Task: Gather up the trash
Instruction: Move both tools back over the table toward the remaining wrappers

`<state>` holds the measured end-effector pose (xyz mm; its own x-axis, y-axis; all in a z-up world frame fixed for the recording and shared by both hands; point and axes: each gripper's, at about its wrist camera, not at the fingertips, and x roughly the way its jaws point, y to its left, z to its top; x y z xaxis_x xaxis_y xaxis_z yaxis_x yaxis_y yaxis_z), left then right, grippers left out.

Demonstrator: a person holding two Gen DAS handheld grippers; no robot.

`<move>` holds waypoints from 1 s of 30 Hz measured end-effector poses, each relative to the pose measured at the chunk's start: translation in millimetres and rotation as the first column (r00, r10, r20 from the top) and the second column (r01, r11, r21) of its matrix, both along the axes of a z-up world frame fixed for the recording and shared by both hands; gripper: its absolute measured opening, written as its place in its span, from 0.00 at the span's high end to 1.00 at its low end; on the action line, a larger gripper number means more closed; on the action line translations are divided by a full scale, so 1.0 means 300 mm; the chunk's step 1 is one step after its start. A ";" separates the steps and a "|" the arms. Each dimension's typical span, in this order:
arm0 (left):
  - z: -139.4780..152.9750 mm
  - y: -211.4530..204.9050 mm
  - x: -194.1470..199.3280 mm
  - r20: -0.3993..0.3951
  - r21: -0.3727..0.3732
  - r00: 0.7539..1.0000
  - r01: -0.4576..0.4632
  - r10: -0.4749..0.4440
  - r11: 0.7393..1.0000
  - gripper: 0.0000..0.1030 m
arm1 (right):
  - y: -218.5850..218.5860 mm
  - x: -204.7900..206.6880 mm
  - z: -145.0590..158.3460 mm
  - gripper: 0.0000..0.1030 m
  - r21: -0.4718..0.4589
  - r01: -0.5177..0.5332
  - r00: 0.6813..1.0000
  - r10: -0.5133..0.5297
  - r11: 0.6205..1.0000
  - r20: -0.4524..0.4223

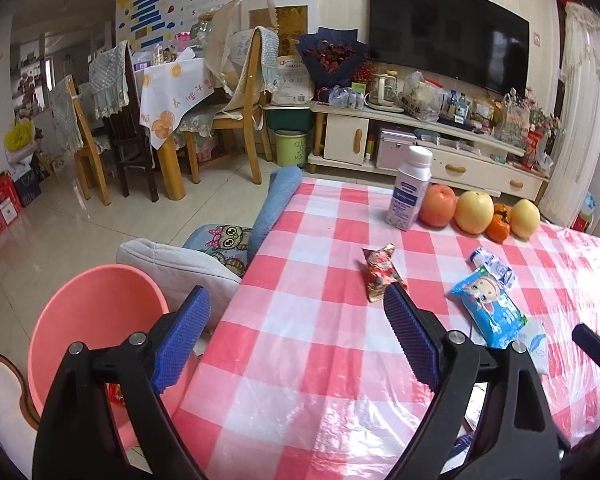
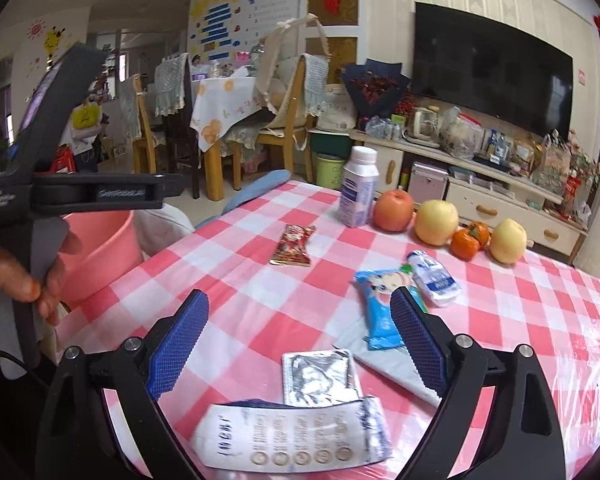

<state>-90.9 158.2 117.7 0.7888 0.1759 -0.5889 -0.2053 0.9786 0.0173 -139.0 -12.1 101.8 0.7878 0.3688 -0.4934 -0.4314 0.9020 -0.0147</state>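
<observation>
Spread over the table is a pink-and-white checked plastic cloth, and several pieces of trash are seen lying on it: a red crinkled snack wrapper, a blue cartoon-printed packet, a small white-and-blue pouch, a silver foil sachet, a grey flat wrapper and a white printed strip.

Beside the table's left edge a pink round plastic basin is placed; something red is glimpsed inside it, so collection may be judged barely begun.

The left gripper is held wide open and empty, as is the right gripper, poised above the foil sachet.

A white bottle and a row of fruit are not judged to be trash.
</observation>
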 end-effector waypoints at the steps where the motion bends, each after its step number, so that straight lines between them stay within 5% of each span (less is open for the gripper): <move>1: 0.002 -0.017 -0.004 -0.002 0.013 1.000 0.000 0.000 1.000 0.14 | -0.018 0.005 -0.002 0.11 0.004 0.006 1.000 -0.006 1.000 -0.003; 30: -0.083 -0.372 0.019 -0.095 0.097 0.989 0.122 -0.113 0.988 0.14 | -0.362 0.084 0.034 0.11 0.073 0.155 0.988 -0.156 0.985 0.006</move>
<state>-85.1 46.5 92.8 0.7530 0.1476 -0.6412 -0.0817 0.9880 0.1314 -113.9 -120.6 112.1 0.8437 0.2754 -0.4608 -0.2857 0.9571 0.0489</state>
